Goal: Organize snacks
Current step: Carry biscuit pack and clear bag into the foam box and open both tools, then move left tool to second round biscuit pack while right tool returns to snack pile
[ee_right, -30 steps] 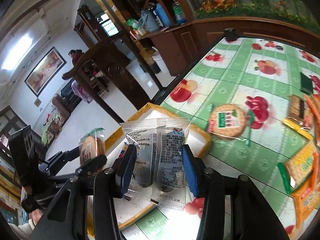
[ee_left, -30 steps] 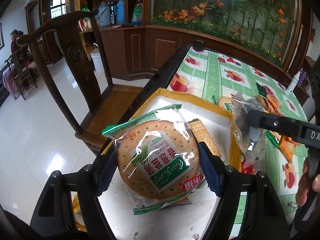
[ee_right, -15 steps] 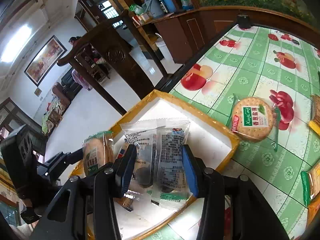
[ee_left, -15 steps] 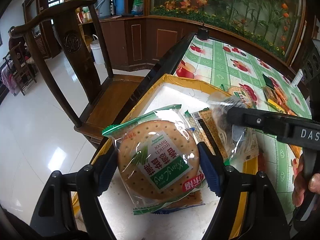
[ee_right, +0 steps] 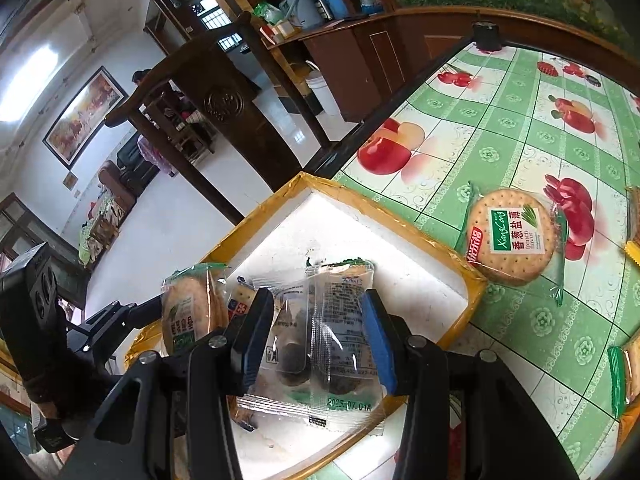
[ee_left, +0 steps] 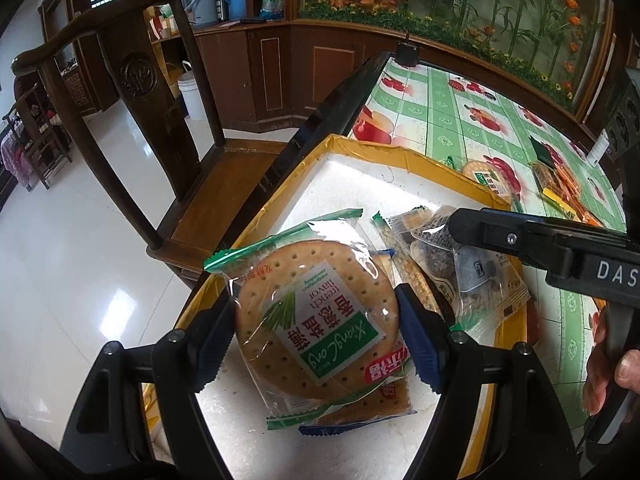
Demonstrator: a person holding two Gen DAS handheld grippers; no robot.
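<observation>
My left gripper [ee_left: 316,320] is shut on a round wrapped cracker [ee_left: 316,320] with a green label, held low over the white box with a yellow rim [ee_left: 404,158]. My right gripper [ee_right: 316,332] is shut on a clear packet of dark sweets [ee_right: 324,344], also over the box [ee_right: 400,208]. The packet [ee_left: 460,264] shows in the left wrist view under the right gripper's finger, and the held cracker [ee_right: 188,312] shows in the right wrist view. Other snack packs [ee_left: 360,404] lie in the box beneath the cracker.
Another round cracker [ee_right: 516,236] lies on the green fruit-print tablecloth [ee_right: 520,128] just outside the box. More orange and green snack packs [ee_left: 560,184] lie further right. A dark wooden chair [ee_left: 132,92] stands beside the table edge.
My right gripper has carried the packet leftward and down over the box, beside the cracker. My left gripper has kept hold of the cracker and moved further over the box.
</observation>
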